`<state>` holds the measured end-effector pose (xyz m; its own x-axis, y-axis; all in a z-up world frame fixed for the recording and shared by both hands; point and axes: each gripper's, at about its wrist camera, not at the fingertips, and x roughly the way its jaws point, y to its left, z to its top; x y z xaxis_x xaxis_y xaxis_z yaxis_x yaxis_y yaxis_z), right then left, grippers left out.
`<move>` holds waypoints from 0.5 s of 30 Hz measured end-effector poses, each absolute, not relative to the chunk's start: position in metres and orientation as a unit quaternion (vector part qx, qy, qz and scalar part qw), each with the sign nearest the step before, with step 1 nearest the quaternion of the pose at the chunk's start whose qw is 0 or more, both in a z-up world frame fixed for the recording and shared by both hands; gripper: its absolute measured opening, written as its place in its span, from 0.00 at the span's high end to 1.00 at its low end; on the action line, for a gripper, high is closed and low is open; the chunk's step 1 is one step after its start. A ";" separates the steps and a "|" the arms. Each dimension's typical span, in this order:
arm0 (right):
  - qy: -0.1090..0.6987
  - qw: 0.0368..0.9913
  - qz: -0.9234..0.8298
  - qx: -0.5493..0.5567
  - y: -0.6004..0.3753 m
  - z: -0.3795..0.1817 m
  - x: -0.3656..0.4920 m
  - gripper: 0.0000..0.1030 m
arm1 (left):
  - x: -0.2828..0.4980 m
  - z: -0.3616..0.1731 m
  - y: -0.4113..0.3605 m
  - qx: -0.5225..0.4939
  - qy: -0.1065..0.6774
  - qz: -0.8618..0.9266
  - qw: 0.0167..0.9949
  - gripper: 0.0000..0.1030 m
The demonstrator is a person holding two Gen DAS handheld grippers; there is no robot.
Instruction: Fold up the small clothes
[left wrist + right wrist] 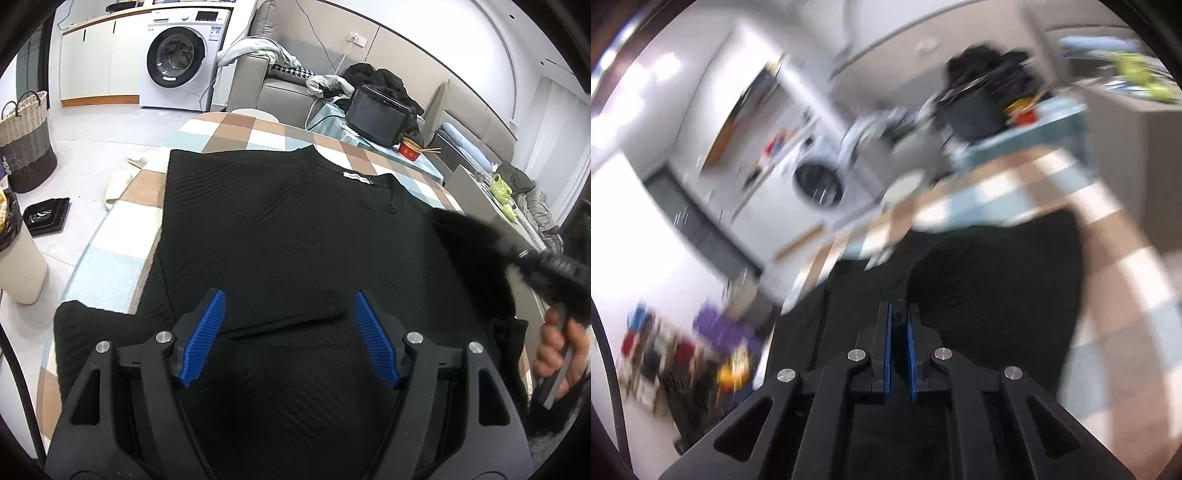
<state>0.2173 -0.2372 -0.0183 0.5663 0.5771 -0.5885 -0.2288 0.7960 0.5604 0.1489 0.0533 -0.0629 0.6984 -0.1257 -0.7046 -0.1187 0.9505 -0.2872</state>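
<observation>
I've got the black ribbed knit top (280, 229) flat on the checked tablecloth (236, 129), neckline at twelve o'clock, long axis twelve-to-six. My left gripper (290, 332) hangs spread over its hem. My right gripper (899, 325) is pressed together at three o'clock, apparently pinching the sleeve, nearer for folding inward toward nine.

Washing machine (180, 59), basket (26, 138) (woven)
</observation>
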 end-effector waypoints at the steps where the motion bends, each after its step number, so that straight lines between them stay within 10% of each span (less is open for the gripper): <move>1: 0.431 0.845 0.249 0.195 -0.224 -0.028 0.220 0.90 | 0.147 -0.063 0.054 -0.158 0.389 0.000 0.908 0.32; 15: 0.497 0.838 0.181 0.137 -0.234 -0.060 0.217 0.70 | 0.136 -0.065 0.056 -0.157 0.396 0.006 0.905 0.32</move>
<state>0.2170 -0.2343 -0.0597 0.4409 0.4388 -0.7830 -0.1675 0.8972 0.4085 0.1364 0.0557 -0.0652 0.6870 -0.1134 -0.7178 -0.1348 0.9507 -0.2793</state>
